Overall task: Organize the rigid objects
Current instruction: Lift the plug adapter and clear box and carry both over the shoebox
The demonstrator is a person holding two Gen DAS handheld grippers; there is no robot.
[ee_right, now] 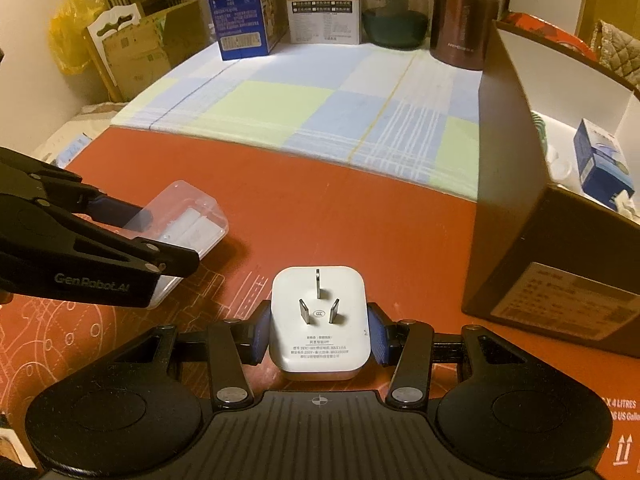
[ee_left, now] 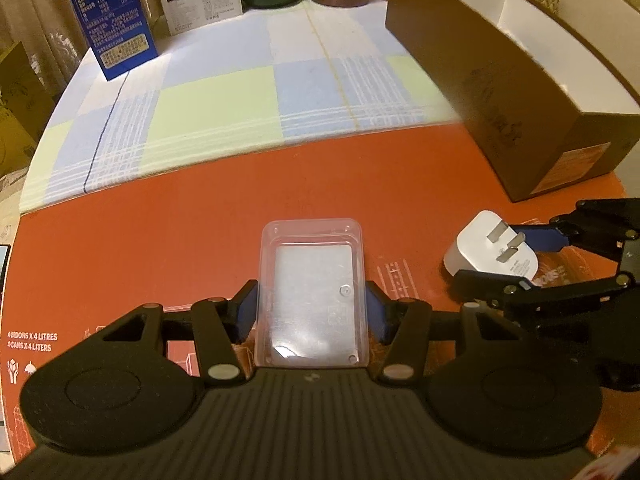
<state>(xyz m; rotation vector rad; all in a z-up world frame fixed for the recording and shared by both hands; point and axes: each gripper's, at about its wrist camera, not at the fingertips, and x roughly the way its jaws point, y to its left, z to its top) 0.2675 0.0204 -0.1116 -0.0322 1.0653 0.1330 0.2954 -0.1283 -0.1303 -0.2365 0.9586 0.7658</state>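
Note:
My left gripper [ee_left: 312, 312] is shut on a clear plastic case [ee_left: 312, 292] with a white insert, low over the red mat; the case also shows in the right wrist view [ee_right: 192, 216]. My right gripper [ee_right: 319, 334] is shut on a white three-prong plug adapter [ee_right: 319, 324], prongs up, low over the mat. The adapter also shows in the left wrist view [ee_left: 492, 248], to the right of the case. A brown open box [ee_right: 516, 184] with white inner walls stands to the right and holds a blue carton [ee_right: 600, 160].
A checked cloth [ee_left: 248, 92] covers the far half of the table beyond the red mat [ee_left: 200, 208]. At the back stand a blue carton [ee_left: 116, 20], a white box [ee_left: 204, 0], a glass jar [ee_right: 396, 12] and a brown flask [ee_right: 464, 20]. Cardboard boxes [ee_right: 136, 44] stand off the table's left.

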